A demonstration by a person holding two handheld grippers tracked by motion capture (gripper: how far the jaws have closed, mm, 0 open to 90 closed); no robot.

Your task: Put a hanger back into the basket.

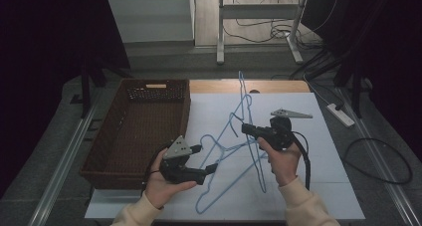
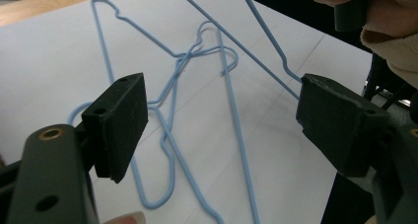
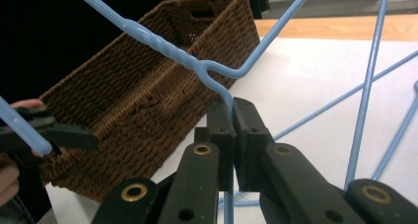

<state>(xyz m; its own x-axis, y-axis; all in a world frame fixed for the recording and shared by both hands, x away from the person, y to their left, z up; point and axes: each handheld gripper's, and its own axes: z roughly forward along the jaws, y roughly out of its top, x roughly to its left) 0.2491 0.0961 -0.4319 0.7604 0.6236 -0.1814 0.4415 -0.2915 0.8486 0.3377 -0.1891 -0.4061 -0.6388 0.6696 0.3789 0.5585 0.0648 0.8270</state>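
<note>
Near the table's front edge the left gripper [image 1: 211, 167] reaches with jaws wide apart toward blue wire hangers [image 2: 170, 135] lying tangled on the white sheet – none taken yet. Farther right, the right gripper [image 3: 231, 115] is clamped on a lifted hanger [image 1: 247, 106], and the wicker basket [image 1: 130, 176] at left holds none, so I judge the work barely begun

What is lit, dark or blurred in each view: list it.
High view: white table brightly lit, surroundings nearly black, slightly soft. Left gripper view: blue hangers on the table fairly sharp, the near open jaws of the left gripper soft, no glare. Right gripper view: right gripper shut on a hanger, basket clear, top-left corner black.
</note>
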